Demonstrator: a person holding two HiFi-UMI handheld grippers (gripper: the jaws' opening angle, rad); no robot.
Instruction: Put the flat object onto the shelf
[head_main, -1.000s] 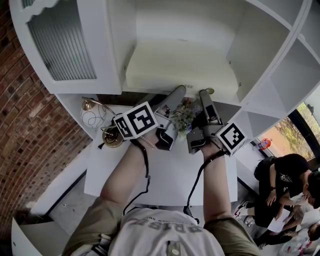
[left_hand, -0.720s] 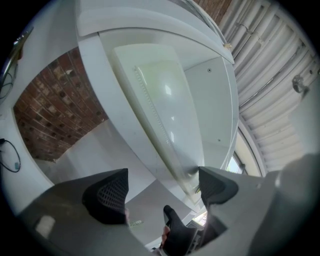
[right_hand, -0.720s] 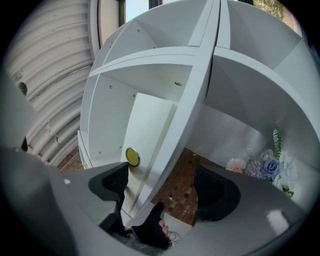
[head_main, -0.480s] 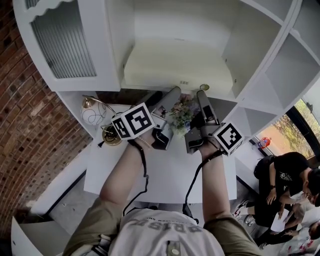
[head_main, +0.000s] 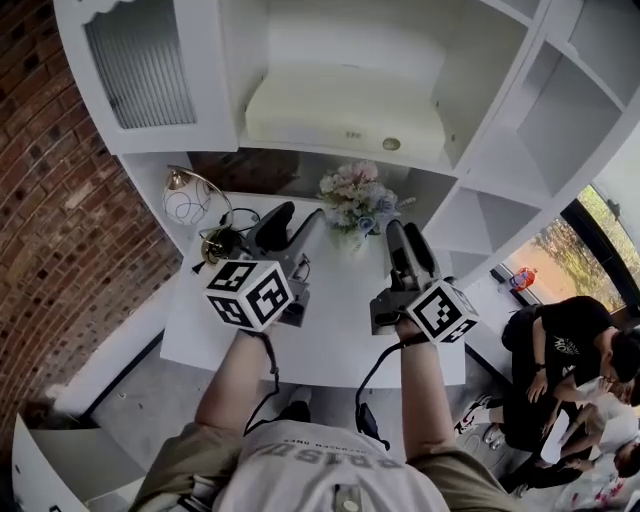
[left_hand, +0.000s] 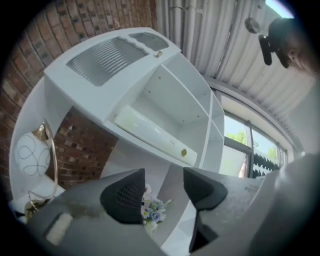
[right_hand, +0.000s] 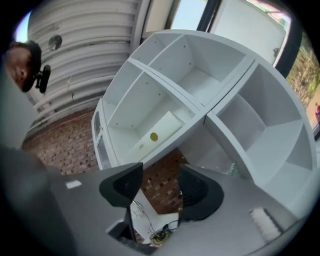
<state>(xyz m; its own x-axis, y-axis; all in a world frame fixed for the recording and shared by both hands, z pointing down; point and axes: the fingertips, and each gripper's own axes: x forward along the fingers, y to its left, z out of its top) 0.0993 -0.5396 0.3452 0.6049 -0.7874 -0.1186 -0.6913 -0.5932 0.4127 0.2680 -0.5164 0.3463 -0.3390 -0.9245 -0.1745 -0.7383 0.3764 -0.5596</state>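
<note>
Left gripper (left_hand: 165, 192): jaws apart, nothing between, just been closing partway. Right gripper (right_hand: 160, 190): same, gap empty. Both hover over white table (head_main: 340, 330), flower bouquet (head_main: 355, 195) ahead between them. Flat object (head_main: 345, 110), cream, lies flat in shelf (head_main: 480, 170) middle compartment, well apart from both grippers.

Left hand-held gripper (head_main: 298, 216), right hand-held gripper (head_main: 404, 236) retreated, empty jaws closing
</note>
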